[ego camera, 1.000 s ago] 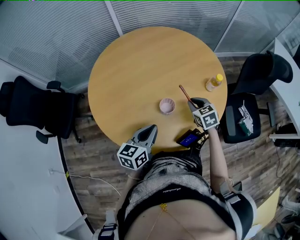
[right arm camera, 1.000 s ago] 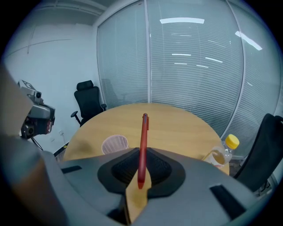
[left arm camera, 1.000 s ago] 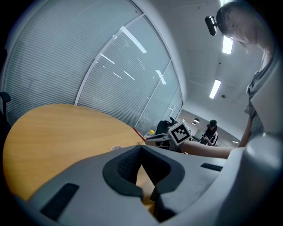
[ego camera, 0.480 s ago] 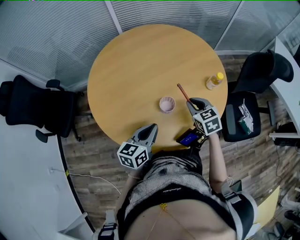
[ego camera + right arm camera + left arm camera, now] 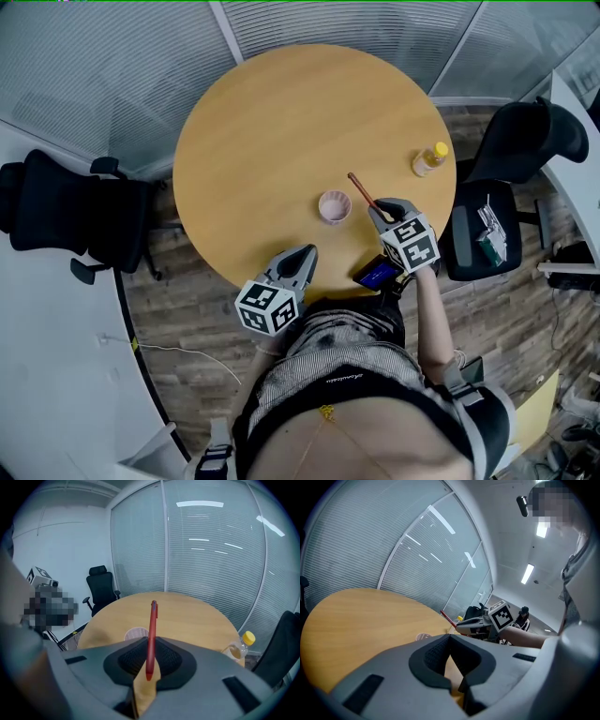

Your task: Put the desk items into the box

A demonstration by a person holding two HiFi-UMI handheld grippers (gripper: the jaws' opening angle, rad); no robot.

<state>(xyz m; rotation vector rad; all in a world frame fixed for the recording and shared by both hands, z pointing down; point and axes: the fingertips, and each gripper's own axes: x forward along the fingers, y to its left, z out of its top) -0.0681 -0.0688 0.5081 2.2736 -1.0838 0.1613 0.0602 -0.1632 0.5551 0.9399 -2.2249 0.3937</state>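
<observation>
A red pen (image 5: 360,189) (image 5: 151,637) is pinched between the pads of my right gripper (image 5: 378,209) (image 5: 150,656), its far end sticking up and away over the round wooden table (image 5: 281,122). A small pink round container (image 5: 335,206) (image 5: 136,633) stands open on the table just left of that gripper. The pen's tip is beside the container, not over it. My left gripper (image 5: 304,255) (image 5: 450,637) hovers at the table's near edge, shut with nothing in it. In the left gripper view the pink container (image 5: 423,636) and the pen (image 5: 447,618) show past the jaws.
A small bottle with a yellow cap (image 5: 429,161) (image 5: 240,645) stands near the table's right edge. Black office chairs sit at the left (image 5: 66,216) and right (image 5: 520,150). A dark device with a blue screen (image 5: 378,274) lies below the right gripper. Glass walls with blinds surround the table.
My right gripper has drifted left and slightly up with the pen, closer to the pink container. The left gripper has stayed put.
</observation>
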